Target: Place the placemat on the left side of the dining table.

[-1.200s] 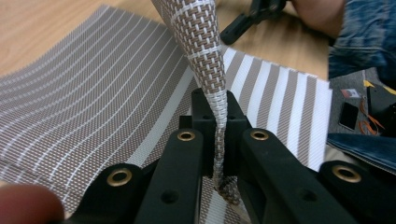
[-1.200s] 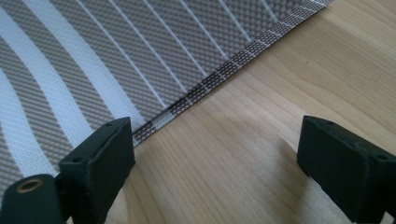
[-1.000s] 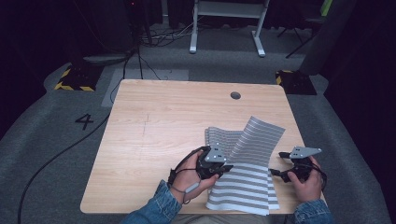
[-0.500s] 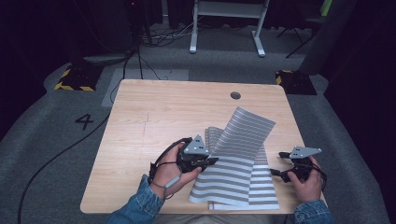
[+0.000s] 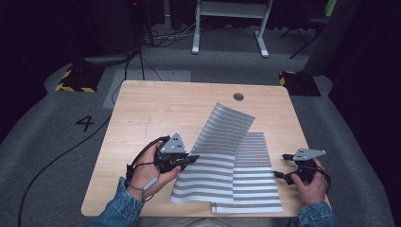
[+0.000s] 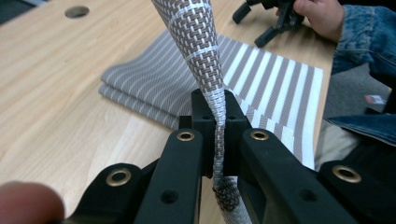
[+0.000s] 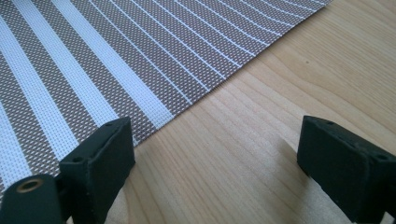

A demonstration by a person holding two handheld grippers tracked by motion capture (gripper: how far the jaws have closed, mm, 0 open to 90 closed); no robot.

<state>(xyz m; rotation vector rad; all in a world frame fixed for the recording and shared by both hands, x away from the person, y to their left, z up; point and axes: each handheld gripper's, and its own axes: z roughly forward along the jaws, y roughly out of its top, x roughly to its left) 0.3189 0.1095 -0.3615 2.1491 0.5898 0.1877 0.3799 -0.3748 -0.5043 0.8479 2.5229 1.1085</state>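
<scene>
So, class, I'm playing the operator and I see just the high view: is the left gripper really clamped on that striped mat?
Observer: Yes. In the left gripper view the left gripper is shut on the striped mat, whose edge stands upright between the fingers.
Operator: And the right gripper?
Observer: The right gripper view shows the right gripper open, its fingers wide apart over bare table, just beside the mat's edge.
Operator: What about the part lying flat?
Observer: From the left gripper view it shows two layered edges, one on top of the other.
</scene>
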